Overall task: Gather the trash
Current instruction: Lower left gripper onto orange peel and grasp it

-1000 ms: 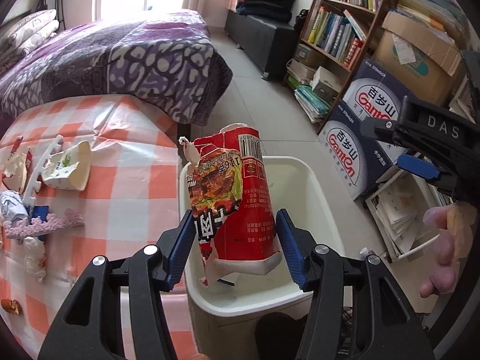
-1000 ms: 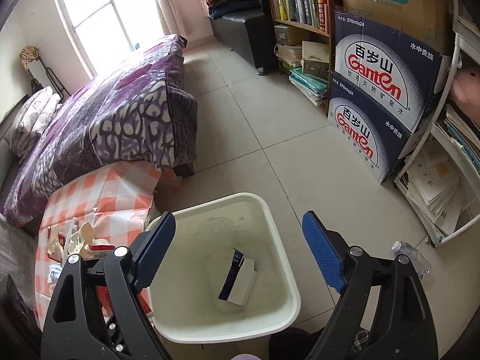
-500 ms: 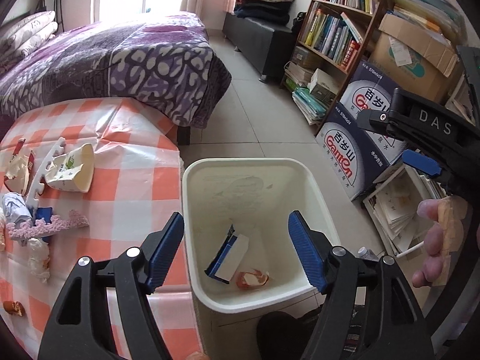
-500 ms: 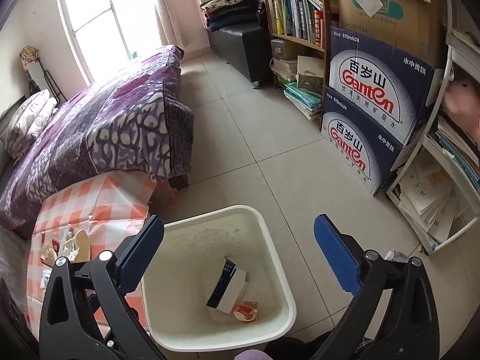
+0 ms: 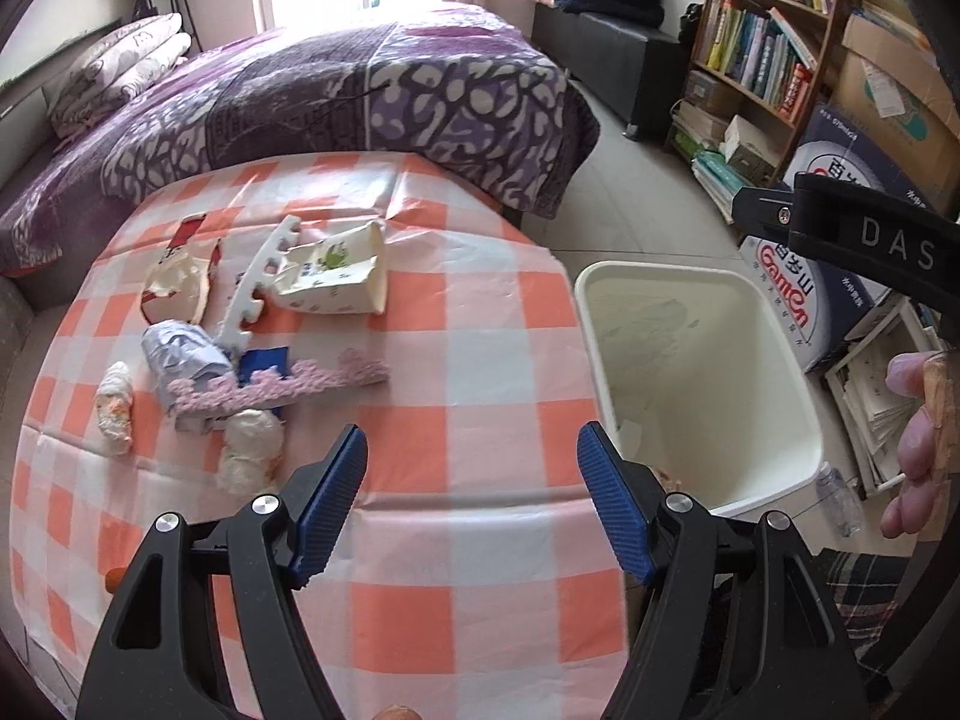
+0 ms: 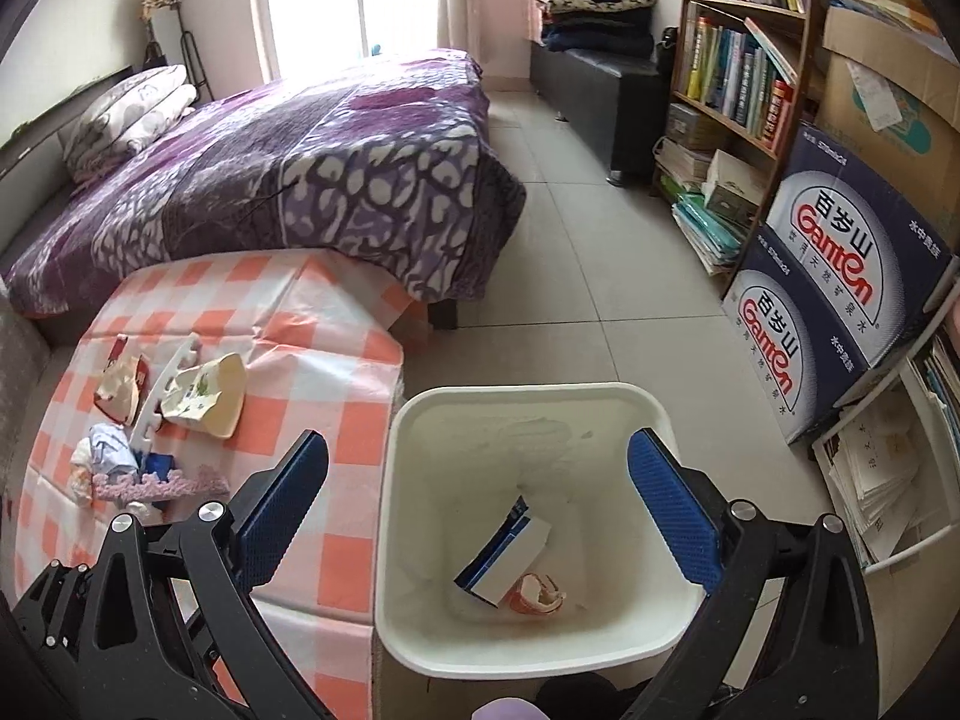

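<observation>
Already down in the white bin [image 6: 654, 414] beside the table's right edge: a blue-and-white carton [image 6: 504, 552] and a red scrap [image 6: 537, 594]; crushed paper cup [image 5: 336, 276], wrappers and foam strips heaped toward the checked tablecloth's [image 5: 480, 360] left side; left gripper [image 5: 471, 501] spread wide over the cloth, holding nothing; right gripper [image 6: 477, 513] likewise spread, above the bin
</observation>
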The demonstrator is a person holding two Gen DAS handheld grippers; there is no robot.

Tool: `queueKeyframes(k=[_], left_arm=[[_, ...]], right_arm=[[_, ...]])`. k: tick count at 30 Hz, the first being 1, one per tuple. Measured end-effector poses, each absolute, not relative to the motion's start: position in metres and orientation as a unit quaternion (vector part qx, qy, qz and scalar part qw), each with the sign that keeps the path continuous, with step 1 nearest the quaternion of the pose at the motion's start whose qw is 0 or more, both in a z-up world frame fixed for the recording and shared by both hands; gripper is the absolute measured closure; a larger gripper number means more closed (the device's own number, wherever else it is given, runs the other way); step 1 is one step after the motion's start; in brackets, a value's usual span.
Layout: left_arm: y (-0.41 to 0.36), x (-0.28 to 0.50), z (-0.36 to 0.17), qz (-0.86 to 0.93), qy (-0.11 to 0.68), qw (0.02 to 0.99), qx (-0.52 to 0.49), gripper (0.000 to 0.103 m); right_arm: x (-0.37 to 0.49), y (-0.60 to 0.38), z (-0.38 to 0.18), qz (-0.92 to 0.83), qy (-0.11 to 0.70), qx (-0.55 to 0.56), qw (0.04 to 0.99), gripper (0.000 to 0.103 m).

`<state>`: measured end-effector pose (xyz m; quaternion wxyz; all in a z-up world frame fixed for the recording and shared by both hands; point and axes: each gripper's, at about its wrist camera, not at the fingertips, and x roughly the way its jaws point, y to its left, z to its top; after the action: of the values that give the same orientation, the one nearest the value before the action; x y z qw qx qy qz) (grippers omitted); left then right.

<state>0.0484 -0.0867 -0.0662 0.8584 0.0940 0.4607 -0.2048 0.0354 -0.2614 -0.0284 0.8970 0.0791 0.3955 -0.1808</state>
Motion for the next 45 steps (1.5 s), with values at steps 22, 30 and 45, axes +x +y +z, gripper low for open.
queueKeyframes(k=[22, 30, 45], left_arm=[[0.090, 0.075, -0.120, -0.103, 0.603, 0.775, 0.160, 0.032], [0.126, 0.078, -0.146, -0.113, 0.611, 0.759, 0.194, 0.032], [0.129, 0.075, -0.145, -0.153, 0.595, 0.779, 0.125, 0.077]], right_arm=[[0.084, -0.135, -0.072, -0.042, 0.485, 0.081, 0.870, 0.007], [0.096, -0.107, -0.102, -0.007, 0.538, 0.115, 0.835, 0.007], [0.112, -0.058, -0.142, 0.012, 0.568, 0.117, 0.815, 0.007]])
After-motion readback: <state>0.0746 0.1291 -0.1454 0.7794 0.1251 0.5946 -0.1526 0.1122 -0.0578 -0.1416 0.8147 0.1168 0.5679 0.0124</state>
